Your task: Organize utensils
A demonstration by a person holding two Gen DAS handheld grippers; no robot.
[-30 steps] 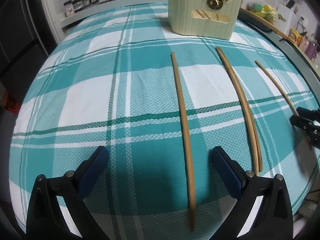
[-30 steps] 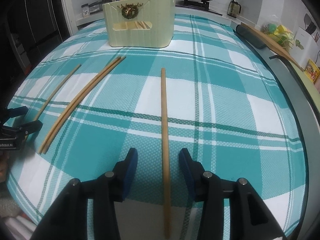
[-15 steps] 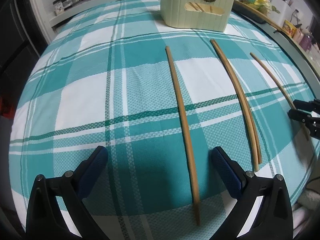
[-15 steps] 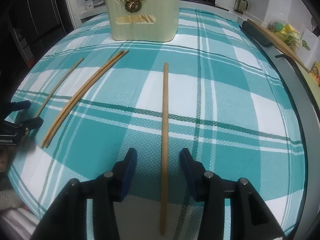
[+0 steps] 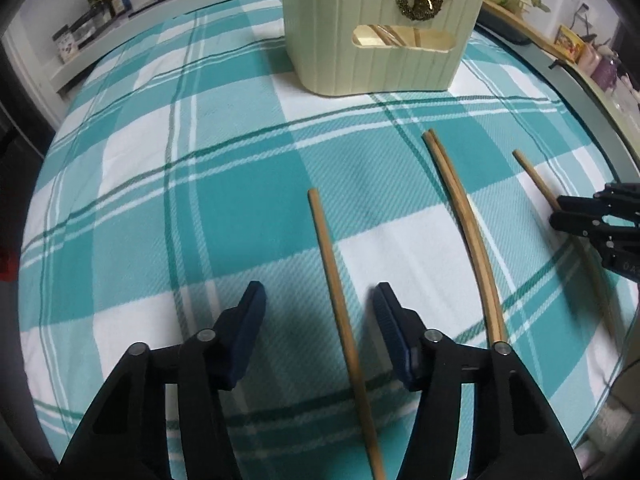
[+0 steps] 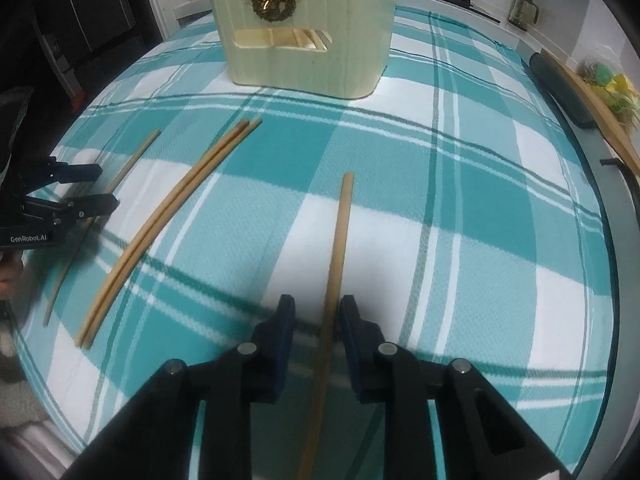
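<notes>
Your right gripper (image 6: 314,312) fingers narrow around a thin, stiff, light wooden chopstick (image 6: 338,240) near its end; left gripper (image 5: 320,300) fingers stand wide

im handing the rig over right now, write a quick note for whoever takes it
Left gripper: open, fingers either side of the leftmost chopstick, not yet closed.
Right gripper: nearly closed around the rightmost chopstick; contact unclear.
A pair of chopsticks lies side by side between them on the checked cloth.
Cream utensil holder stands at the far end, some sticks already inside.
Left: grip each chopstick, drop it in the holder, then the pair.
</notes>
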